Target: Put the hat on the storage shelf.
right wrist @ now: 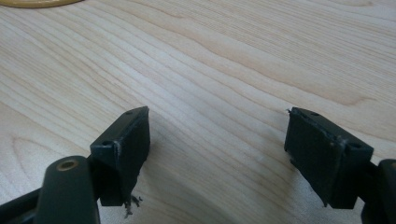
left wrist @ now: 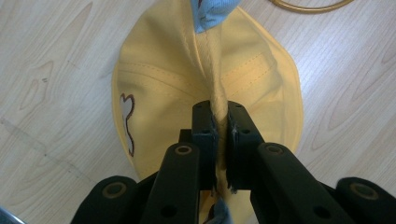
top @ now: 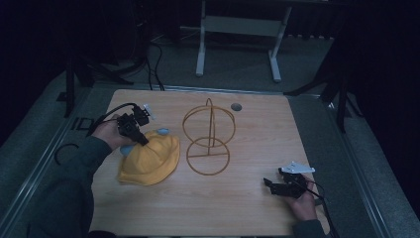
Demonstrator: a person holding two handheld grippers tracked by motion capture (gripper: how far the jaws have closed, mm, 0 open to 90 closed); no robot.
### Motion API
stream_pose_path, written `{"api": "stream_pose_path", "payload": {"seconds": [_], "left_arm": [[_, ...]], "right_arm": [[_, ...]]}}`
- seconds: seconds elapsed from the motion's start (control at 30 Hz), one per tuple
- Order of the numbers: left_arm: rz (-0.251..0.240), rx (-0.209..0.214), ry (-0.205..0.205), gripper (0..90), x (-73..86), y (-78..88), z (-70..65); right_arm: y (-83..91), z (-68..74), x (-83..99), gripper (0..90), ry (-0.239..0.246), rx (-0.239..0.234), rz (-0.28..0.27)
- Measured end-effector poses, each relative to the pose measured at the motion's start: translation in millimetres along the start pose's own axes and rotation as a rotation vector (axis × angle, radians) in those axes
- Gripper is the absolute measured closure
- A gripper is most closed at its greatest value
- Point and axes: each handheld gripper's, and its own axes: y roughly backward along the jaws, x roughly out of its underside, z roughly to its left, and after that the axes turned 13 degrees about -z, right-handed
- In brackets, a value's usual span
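A yellow cap lies on the left half of the wooden table, with a light blue part at its far edge. My left gripper is shut on a raised fold of the cap's cloth. In the left gripper view the jaws pinch that yellow ridge, and the cap spreads out beneath, a small dark-outlined patch on its left. A golden wire stand of rings rises just right of the cap. My right gripper rests open near the table's front right, over bare wood.
A small grey round inset sits at the table's far edge. Beyond the table stands a white metal frame on a grey floor. Cables trail off at the left. A curve of the golden ring shows in the right gripper view.
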Motion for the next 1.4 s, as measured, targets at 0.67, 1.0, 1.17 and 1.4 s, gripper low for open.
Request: {"api": "stream_pose_path", "payload": {"seconds": [0.67,1.0,1.17,1.4], "left_arm": [[-0.060,-0.017,0.016,84.0,4.7,23.7,6.1],[-0.096,-0.024,0.020,84.0,7.6,36.3,9.3],[-0.114,-0.020,0.023,84.0,8.6,42.1,9.9],[-0.144,-0.019,0.028,84.0,9.9,49.6,11.0]], "right_arm": [[0.0,0.0,0.0,22.0,0.000,0.000,0.000],[0.0,0.0,0.0,22.0,0.000,0.000,0.000],[0.0,0.0,0.0,22.1,0.000,0.000,0.000],[0.0,0.0,0.0,22.0,0.000,0.000,0.000]]}}
